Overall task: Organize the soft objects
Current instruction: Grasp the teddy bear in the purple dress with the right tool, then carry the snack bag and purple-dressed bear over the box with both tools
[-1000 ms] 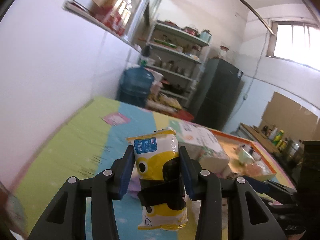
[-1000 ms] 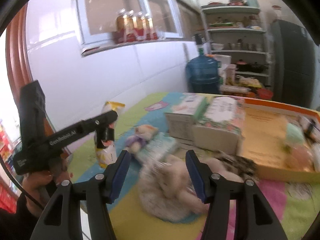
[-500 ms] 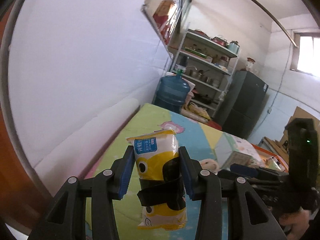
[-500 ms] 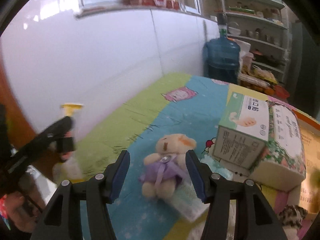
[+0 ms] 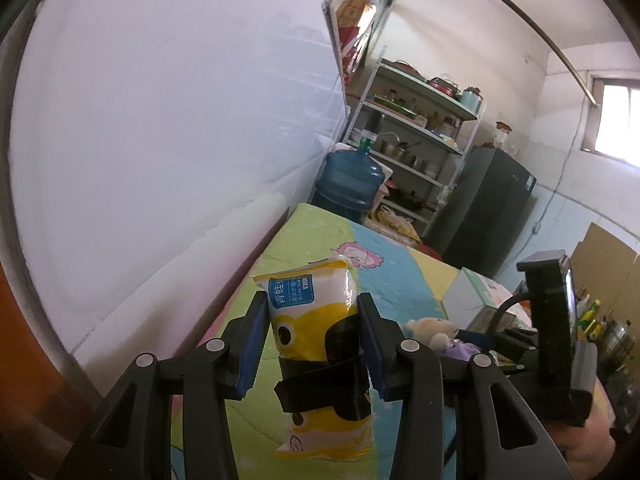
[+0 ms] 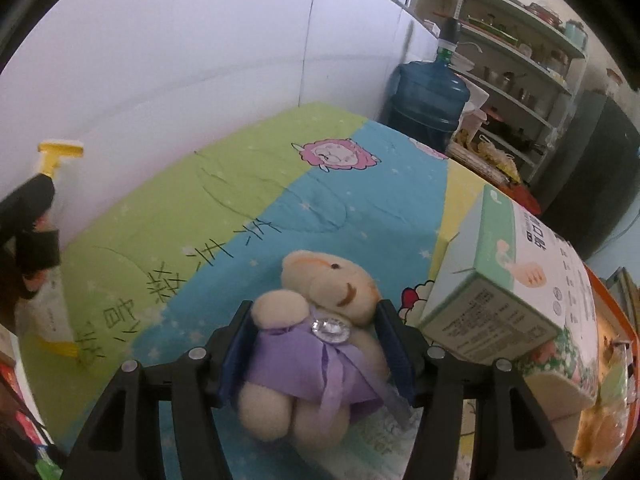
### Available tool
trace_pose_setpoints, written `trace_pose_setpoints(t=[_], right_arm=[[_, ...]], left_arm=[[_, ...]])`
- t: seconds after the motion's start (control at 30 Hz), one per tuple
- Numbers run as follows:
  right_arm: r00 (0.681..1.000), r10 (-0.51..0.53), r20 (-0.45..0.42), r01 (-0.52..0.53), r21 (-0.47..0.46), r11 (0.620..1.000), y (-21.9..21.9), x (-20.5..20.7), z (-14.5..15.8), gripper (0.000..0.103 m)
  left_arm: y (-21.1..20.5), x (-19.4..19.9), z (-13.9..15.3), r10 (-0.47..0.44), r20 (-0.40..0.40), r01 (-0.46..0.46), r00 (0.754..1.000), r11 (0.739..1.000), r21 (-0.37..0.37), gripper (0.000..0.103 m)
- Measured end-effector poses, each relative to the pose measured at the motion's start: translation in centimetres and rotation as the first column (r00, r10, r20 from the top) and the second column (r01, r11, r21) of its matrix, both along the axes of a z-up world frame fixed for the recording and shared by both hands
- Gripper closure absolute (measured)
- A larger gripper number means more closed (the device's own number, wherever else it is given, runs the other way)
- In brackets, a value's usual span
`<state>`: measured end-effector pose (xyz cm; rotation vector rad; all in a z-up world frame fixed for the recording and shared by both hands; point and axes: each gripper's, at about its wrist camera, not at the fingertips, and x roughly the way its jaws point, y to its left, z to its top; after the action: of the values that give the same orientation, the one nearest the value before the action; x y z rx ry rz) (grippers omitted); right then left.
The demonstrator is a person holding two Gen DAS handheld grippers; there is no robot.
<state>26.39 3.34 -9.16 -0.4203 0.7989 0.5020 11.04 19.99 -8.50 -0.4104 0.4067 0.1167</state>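
A yellow and white tissue pack [image 5: 316, 312] stands upright between the blue pads of my left gripper [image 5: 313, 308], which is shut on it above the green part of the mat. In the right wrist view the same pack [image 6: 52, 316] shows at the far left. A beige plush bear in a purple dress [image 6: 316, 332] lies on the mat. My right gripper [image 6: 315, 312] straddles it, jaws opening, the bear between the pads without a clear squeeze. In the left wrist view the bear [image 5: 430, 326] lies partly hidden behind the fingers.
A cartoon-print mat [image 6: 248, 200] runs along a white wall. Two tissue boxes [image 6: 516, 280] stand just right of the bear, with an orange-rimmed tray [image 6: 616, 300] behind them. A flat soft pack [image 6: 380, 440] lies under the bear. A blue water jug [image 6: 428, 96], shelves and a dark fridge stand at the far end.
My right gripper swung left from a white fluffy toy and came down over the bear, which now sits between its fingers. My left gripper carried the pack toward the wall side.
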Motion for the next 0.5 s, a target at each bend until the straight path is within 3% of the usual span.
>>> trace_pose_setpoints(t=[0.07,0.23,0.5], right_arm=[[1.000,0.002,0.005,-0.002,0.005,1.000,-0.1,0.2,-0.1,0.049],[1.000,0.000,0.003,0.000,0.068,0.998,-0.9,0.1,0.1,0.053],[0.997,0.056,-0.045,-0.044,0.245,0.969,-2.6,-0.9,1.6,0.055]], left_arm=[[0.2,-0.1,-0.3,0.000,0.001,0.000,1.000,1.000,-0.010,0.058],[0.4,0.1,-0.6,-0.005,-0.002,0.005,1.000,1.000,-0.021,0.058],[0.7,0.3,-0.3,-0.009,0.000,0.009,1.000,1.000,-0.025,0.058]])
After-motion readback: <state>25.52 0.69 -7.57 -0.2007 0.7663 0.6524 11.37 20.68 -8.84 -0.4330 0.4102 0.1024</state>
